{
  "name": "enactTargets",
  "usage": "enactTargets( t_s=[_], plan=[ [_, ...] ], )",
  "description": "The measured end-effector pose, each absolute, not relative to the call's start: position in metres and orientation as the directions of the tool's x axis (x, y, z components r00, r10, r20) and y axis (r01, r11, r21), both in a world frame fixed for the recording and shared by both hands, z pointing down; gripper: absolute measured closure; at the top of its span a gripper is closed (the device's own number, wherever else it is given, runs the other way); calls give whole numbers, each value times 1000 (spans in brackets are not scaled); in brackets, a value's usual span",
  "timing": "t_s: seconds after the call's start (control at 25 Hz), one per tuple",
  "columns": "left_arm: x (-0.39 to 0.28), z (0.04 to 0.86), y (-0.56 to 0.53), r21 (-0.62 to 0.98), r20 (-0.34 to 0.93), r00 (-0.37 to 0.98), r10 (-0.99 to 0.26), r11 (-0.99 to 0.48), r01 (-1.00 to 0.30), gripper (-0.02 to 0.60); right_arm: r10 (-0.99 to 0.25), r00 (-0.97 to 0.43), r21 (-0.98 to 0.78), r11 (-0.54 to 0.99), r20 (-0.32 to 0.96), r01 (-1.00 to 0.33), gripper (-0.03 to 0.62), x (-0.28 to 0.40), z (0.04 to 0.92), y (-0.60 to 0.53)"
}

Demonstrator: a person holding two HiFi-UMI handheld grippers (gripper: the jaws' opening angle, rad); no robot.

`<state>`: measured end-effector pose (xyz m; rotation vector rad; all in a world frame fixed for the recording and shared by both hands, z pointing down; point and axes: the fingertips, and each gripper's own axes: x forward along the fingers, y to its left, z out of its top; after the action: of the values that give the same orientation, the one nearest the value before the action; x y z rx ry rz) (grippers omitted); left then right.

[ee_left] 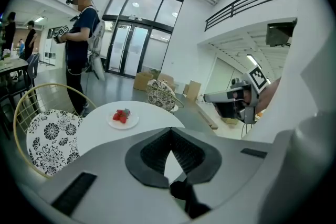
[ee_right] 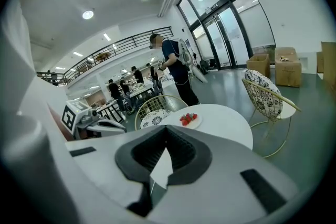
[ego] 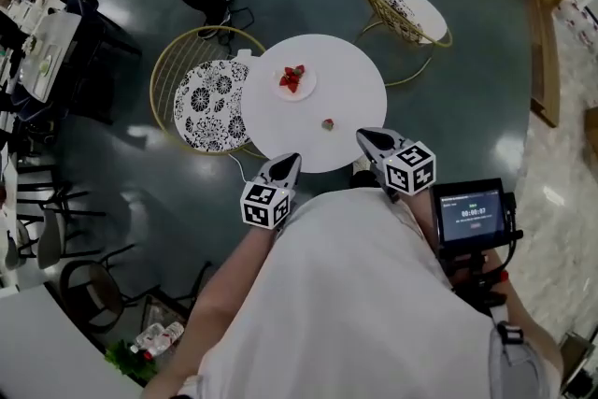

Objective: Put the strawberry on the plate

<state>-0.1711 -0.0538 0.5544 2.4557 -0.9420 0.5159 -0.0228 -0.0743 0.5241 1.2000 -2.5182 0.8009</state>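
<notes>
While abreast near the table (ego: 348, 89), left gripper (ego: 289, 162) and right gripper (ego: 365, 136), empty fingers (ee_left: 153, 155) pressed together.

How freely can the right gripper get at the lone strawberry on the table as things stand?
Probably yes: the strawberry lies alone on the white table, apart from the plate, and the right gripper hovers near the table's edge with nothing between them. Its fingers are shut and must open first.
</notes>
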Motion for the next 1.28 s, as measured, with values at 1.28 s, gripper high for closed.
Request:
enactTargets(
  t_s=[1.28],
  plan=[
    [-81, 624, -153, 336, 625, 673, -395, -643, -689, 575, -478, -725, -491, 534, 496, -688, 589, 25, 585, -186]
  ],
)
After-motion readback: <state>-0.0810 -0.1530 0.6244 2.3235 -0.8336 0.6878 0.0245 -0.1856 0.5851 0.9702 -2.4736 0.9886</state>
